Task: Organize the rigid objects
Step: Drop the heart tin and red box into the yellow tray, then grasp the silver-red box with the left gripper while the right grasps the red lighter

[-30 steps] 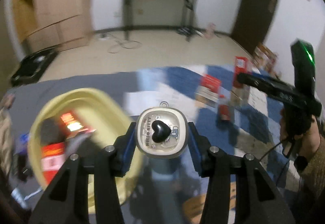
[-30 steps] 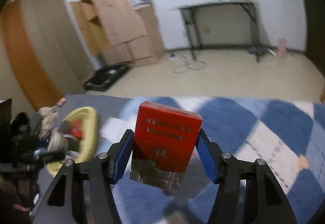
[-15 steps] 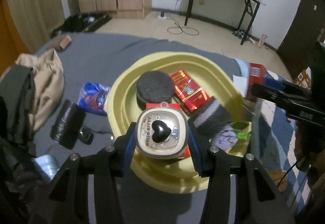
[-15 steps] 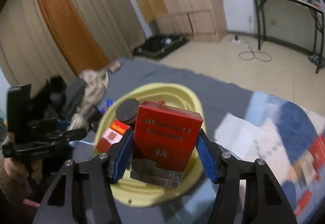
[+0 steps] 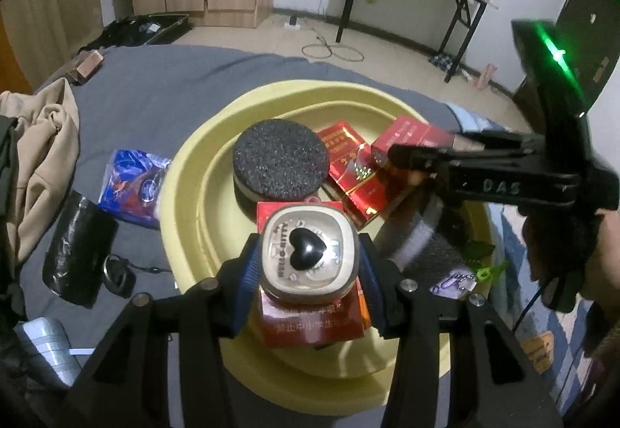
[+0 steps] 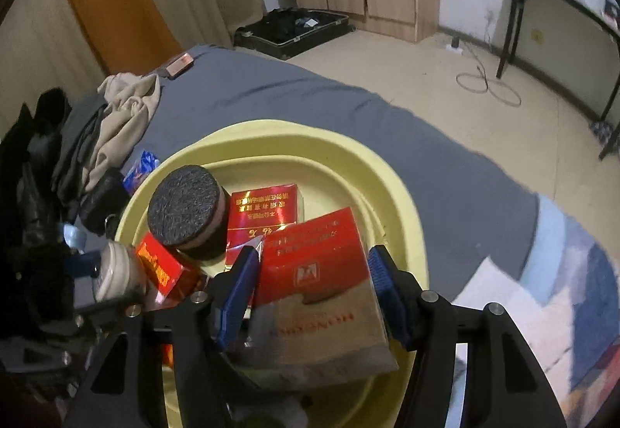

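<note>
My left gripper (image 5: 308, 257) clamps the tin (image 5: 308, 256), my right gripper (image 6: 310, 280) pinches the red box (image 6: 314, 265), both narrowly parted over the crowded basin (image 5: 186, 172), so I judge either could land askew on the packs.

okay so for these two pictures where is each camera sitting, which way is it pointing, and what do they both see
Left wrist: on the left gripper, angled down at the yellow basin; its fingers clamp a beige case; the right gripper enters from the right.
Right wrist: on the right gripper, angled down; its fingers flank a tilted red box.
Shared: basin, black foam disc, red packs.
</note>
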The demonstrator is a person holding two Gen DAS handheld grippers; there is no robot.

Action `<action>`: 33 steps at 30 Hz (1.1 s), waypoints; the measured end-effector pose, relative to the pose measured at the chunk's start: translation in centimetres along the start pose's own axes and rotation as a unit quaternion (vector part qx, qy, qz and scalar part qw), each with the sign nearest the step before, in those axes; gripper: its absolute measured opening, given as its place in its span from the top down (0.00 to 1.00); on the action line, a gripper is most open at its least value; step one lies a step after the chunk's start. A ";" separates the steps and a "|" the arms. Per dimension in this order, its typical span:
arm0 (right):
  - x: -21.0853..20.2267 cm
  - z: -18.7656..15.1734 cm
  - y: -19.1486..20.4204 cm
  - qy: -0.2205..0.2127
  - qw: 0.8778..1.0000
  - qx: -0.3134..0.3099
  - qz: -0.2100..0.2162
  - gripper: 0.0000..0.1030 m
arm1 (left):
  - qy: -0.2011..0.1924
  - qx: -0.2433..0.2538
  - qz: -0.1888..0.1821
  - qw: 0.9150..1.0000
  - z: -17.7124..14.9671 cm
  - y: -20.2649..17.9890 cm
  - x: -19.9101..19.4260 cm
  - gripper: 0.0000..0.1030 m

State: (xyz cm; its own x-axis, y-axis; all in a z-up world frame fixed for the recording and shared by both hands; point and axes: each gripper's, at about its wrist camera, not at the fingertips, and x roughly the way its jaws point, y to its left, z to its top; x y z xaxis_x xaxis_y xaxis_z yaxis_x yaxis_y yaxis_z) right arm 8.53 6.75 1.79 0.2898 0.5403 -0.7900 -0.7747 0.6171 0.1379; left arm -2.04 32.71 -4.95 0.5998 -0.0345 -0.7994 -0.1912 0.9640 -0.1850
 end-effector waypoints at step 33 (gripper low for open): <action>-15.0 -23.1 -15.8 -0.128 0.955 0.215 -0.157 0.19 | -0.002 0.201 -0.085 0.976 4.2 -30.2 4.2 0.00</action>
State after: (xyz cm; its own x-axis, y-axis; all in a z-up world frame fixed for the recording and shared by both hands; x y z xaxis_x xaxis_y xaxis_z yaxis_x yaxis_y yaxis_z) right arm 3.44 -24.28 -2.37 0.6410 0.3780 -0.6680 -0.3409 0.9200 0.1935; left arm 9.55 4.54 -0.33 0.5992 -0.2030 -0.7745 0.2311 0.9700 -0.0755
